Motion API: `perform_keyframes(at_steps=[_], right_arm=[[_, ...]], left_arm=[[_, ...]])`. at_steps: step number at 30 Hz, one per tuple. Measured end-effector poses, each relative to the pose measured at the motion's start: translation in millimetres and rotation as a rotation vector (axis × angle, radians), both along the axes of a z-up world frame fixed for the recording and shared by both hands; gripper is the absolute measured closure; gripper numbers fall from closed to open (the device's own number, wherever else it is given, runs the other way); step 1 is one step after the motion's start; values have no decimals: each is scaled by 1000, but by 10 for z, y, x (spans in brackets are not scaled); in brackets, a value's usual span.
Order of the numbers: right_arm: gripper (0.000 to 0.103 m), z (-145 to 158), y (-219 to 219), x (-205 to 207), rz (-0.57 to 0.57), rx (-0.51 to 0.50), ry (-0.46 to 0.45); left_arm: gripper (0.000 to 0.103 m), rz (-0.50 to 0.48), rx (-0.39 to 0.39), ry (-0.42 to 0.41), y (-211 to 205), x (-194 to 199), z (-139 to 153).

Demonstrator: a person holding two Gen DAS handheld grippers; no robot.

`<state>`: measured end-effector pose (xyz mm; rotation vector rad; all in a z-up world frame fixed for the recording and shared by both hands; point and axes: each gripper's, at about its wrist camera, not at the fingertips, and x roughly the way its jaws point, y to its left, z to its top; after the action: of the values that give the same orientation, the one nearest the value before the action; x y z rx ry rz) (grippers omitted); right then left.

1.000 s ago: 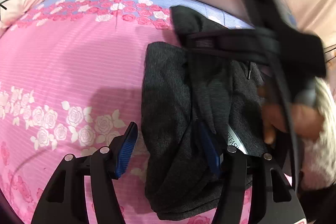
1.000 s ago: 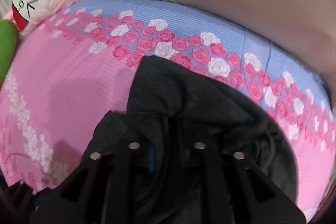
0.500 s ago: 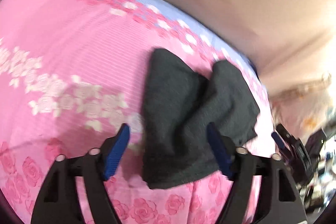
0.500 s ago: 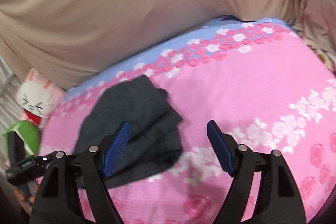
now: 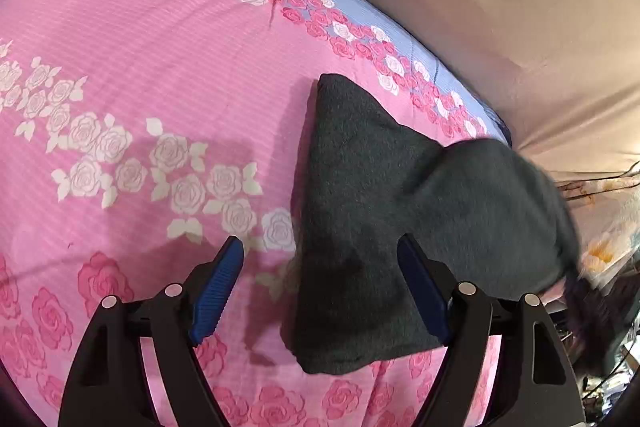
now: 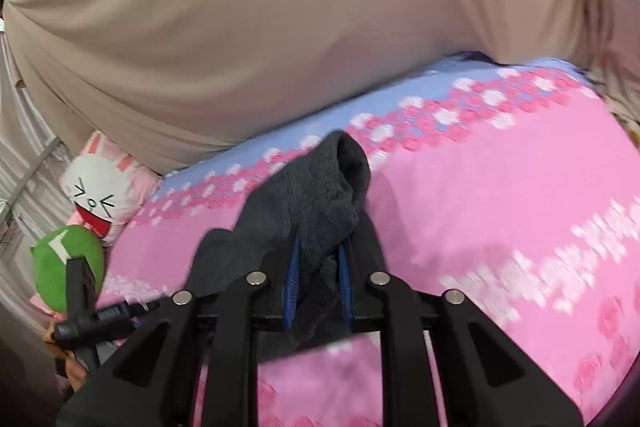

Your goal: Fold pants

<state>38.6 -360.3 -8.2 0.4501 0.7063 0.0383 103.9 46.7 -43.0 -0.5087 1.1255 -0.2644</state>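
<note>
Pants (image 5: 384,227), dark grey and already bundled small, lie on the pink rose bedspread (image 5: 140,67) near its blue border. I judge I'm on a late fold: my right gripper (image 6: 318,277) pinches one end lifted, which next needs laying over squarely. My left gripper (image 5: 320,291) hovers spread wide, empty. No containers visible.

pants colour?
Dark charcoal grey pants, plain knit, no pattern; clearest in the left wrist view.
</note>
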Motion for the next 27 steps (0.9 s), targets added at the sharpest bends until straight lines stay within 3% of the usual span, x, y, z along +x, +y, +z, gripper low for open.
perform_keyframes(at_steps=[3,5,7,9,11,12,13,14,15,17,19,21,23,24,25,26,27], right_arm=[[71,-507,-7,129,-23,-67,182],[65,-657,-91,166,-44,-9,186],[41,-640,-213,134,-50,113,131],[11,-643,-260,155,-67,172,105],[12,-752,-264,241,-69,221,119],[40,-828,-256,312,-51,265,133],[48,-934,-223,402,-33,299,171],[57,-909,-163,404,-44,273,172],[70,-835,-105,399,-32,249,167],[75,-499,-24,253,-15,259,93],[76,-121,80,-13,-9,238,23],[72,37,193,-308,-18,186,17],[60,-154,244,-520,-71,154,71],[49,-299,276,-593,-103,110,125],[47,-504,287,-695,-144,62,201],[46,-620,273,-764,-174,35,244],[42,-657,238,-841,-191,42,238]], left_arm=[[27,2,12,37,-55,94,-97],[27,22,15,44,-69,88,-109],[26,35,-2,53,-57,45,-118],[24,53,-9,43,-61,4,-122],[21,44,-23,23,-131,-5,-126],[23,27,-41,15,-164,4,-136],[24,2,-32,5,-237,31,-135],[64,-30,-39,-4,-298,66,-129],[83,-83,-49,28,-377,147,-159],[86,-92,-76,56,-332,245,-127],[86,-98,-133,40,-152,233,49],[89,-102,-136,30,15,148,203],[90,-84,-62,47,169,39,193],[91,-71,19,48,204,4,126],[92,-58,120,52,224,-45,16],[93,-56,137,70,261,-87,-68],[93,-60,104,88,301,-117,-112]])
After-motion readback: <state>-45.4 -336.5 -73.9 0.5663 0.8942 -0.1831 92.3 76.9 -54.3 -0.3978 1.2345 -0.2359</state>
